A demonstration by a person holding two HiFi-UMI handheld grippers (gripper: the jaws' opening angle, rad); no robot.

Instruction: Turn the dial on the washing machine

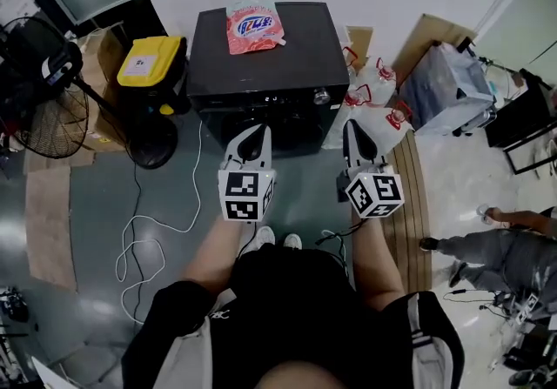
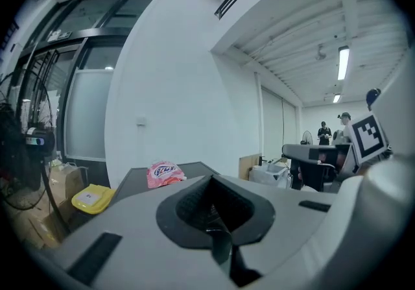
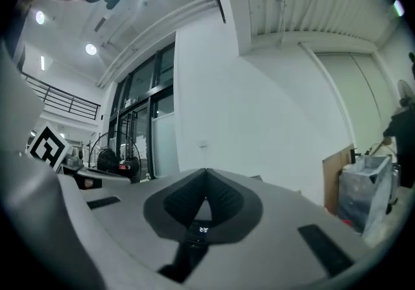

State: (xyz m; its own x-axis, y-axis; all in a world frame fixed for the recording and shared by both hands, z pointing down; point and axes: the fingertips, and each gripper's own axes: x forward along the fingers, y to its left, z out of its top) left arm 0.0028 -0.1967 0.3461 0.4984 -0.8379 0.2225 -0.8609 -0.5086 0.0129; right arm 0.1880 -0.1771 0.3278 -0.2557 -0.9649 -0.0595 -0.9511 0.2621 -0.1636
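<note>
While the left hand-held gripper (image 1: 256,130) and the right hand-held gripper (image 1: 352,125) hang in the air in front of the washing machine (image 1: 261,65), each has its jaws pressed together on nothing, and neither touches the machine. Its dial (image 1: 321,97), a small round silvery knob, sits toward the right end of the front control strip (image 1: 261,100), nearer the right tool's tip than the left's but clear of both. Which setting it points to is too small to read, so the scene fits an approach to the knob as well as a pull-back from a finished turn. A clean turn on so small a knob would probably depend on jaws spread just wider than it, closed squarely across its middle, and a wrist roll about the knob's own axis rather than a sideways shove. Counted: one washing machine, one dial, one detergent pouch (image 1: 254,26) lying on the machine's top, one yellow-topped bin (image 1: 150,60) just beside it, one floor fan (image 1: 48,117), two hand-held grippers.
</note>
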